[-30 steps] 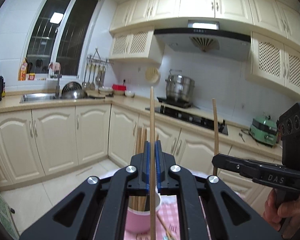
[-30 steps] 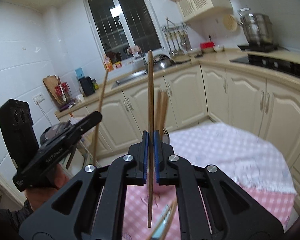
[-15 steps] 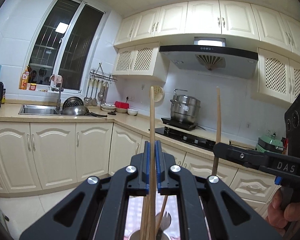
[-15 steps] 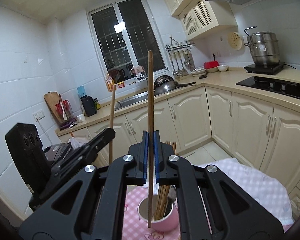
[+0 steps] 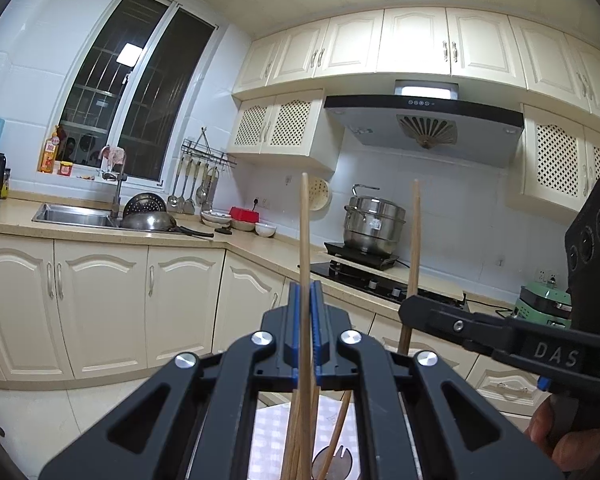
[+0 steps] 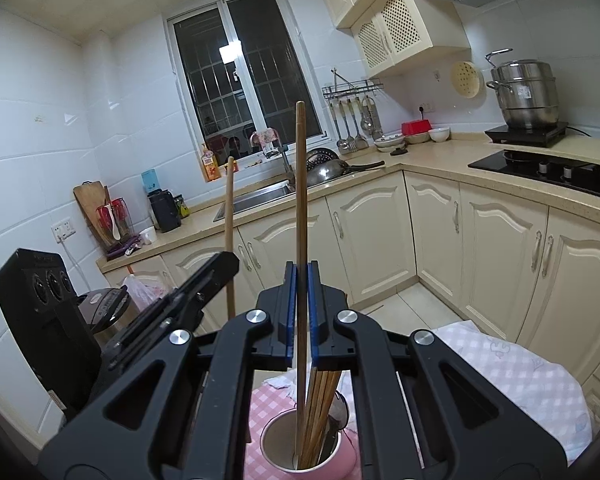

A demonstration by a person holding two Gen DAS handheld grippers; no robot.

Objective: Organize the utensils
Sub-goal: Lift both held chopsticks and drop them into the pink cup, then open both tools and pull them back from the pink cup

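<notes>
My left gripper (image 5: 305, 332) is shut on one wooden chopstick (image 5: 305, 240) that stands upright between its blue pads. My right gripper (image 6: 301, 316) is shut on another wooden chopstick (image 6: 300, 200), whose lower tip reaches down into a pink cup (image 6: 312, 456). The cup stands on a pink checked tablecloth (image 6: 512, 368) and holds several more chopsticks (image 6: 320, 408) and a dark utensil. In the left wrist view the right gripper (image 5: 420, 312) shows at the right with its chopstick (image 5: 414, 240). In the right wrist view the left gripper (image 6: 220, 268) shows at the left with its chopstick (image 6: 229, 216).
Cream kitchen cabinets (image 6: 480, 240) line the walls. A sink (image 5: 74, 216) with a pan sits under the window. A steel pot (image 5: 374, 220) stands on the hob below the hood. A rice cooker (image 6: 100, 304) stands low at the left.
Both grippers have tilted upward and come over the cup. The right chopstick's tip has gone down into the pink cup. Both stay shut on their chopsticks.
</notes>
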